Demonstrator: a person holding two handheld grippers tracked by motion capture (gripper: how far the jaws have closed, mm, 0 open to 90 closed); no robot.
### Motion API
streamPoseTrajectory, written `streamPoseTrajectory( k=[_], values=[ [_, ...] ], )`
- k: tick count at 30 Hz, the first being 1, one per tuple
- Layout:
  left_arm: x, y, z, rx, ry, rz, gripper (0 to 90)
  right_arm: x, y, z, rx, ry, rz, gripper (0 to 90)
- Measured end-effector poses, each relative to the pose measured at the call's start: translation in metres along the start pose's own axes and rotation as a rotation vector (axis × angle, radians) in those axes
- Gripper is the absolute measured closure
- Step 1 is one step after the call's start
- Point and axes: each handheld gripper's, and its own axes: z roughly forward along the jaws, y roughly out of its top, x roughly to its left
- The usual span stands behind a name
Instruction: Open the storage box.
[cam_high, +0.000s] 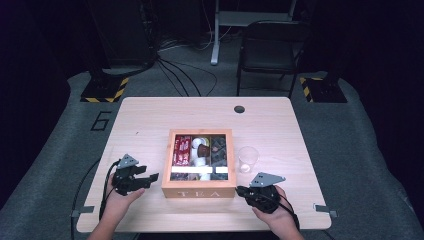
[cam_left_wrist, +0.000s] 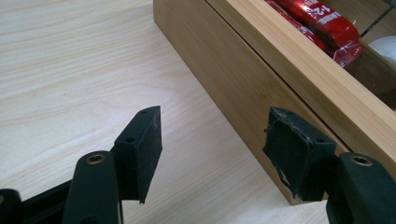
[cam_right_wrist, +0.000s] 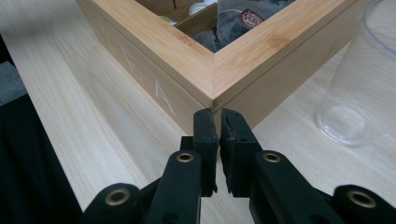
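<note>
in the high view a wooden tea box (cam_high: 199, 191) sits in the middle of a light wooden table (cam_high: 145, 115), its front wall lettered "tea" and facing the person. inside the box, red packets (cam_high: 181, 150) fill the left compartment, white and brown pods the middle one, dark packets the right one. a clear plastic cup (cam_high: 247, 159) stands upright just beside the box's right wall. the left gripper (cam_high: 150, 178) hovers near the box's front left corner, jaws pointing toward the box. the right gripper (cam_high: 240, 190) is at the box's front right corner, below the cup.

in the left gripper view, the left gripper (cam_left_wrist: 212, 149) has its jaws partly open with nothing between them but bare table. the right-hand pad sits just against the box's side wall (cam_left_wrist: 233, 70); whether it touches i cannot tell. the red packets (cam_left_wrist: 322, 23) show over the box's rim.

in the right gripper view, the right gripper (cam_right_wrist: 218, 122) has its jaws closed nearly together, only a thin slit between the pads, and they hold nothing. the tips sit right at the front corner of the box (cam_right_wrist: 212, 81), below its rim. the letter "a" shows on the wall to the left of that corner. the cup (cam_right_wrist: 359, 79) stands to the right of the box, near it but apart from the jaws.
</note>
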Motion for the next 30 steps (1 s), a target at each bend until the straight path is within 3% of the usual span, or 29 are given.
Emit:
streamPoseTrajectory(
  k=[15,23,30],
  values=[
    [0.0,0.0,0.0,0.002,-0.005,0.004,36.4,0.003,0.0,0.003,0.005,-0.013,-0.011,87.9],
    [-0.004,0.002,-0.001,-0.016,-0.01,0.012,36.4,0.003,0.005,0.004,0.0,-0.004,0.018,87.4],
    [-0.004,0.003,-0.002,-0.028,-0.014,0.022,37.6,0.003,0.014,0.003,-0.003,-0.006,0.014,87.0]
  ],
)
